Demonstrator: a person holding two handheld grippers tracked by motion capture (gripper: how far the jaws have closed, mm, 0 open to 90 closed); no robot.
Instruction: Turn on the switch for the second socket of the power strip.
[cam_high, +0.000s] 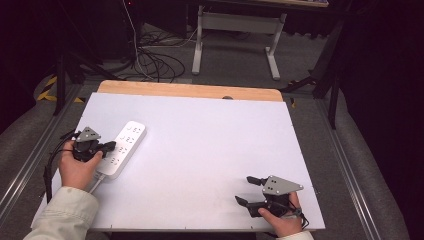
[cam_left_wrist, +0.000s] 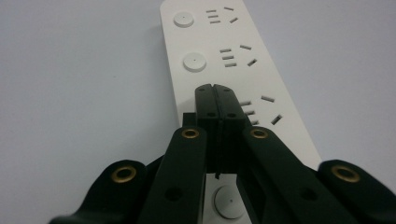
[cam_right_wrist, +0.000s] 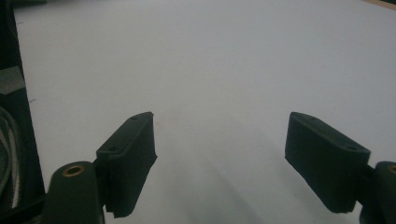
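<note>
Two grippers sit at opposite sides of the high view. The left gripper is at the left edge of the white table, its clenched tips over the near end of a white power strip. The strip's long axis runs diagonally, from lower left up toward the upper right, and its grey cord leaves the lower end beside the person's left hand. The right gripper rests at the lower right, well apart from the strip, so the left one is far nearer.

Seen from the left gripper view, the strip stretches away toward the top of the frame, and the left gripper has its jaws pressed flat together with nothing between them, the tips over the third socket group. Whether they touch the strip's face cannot be told. Round buttons sit beside each socket group, a detail too small to read from above.

Moving to the right gripper view, the right gripper stands released, jaws wide apart over bare tabletop.
</note>
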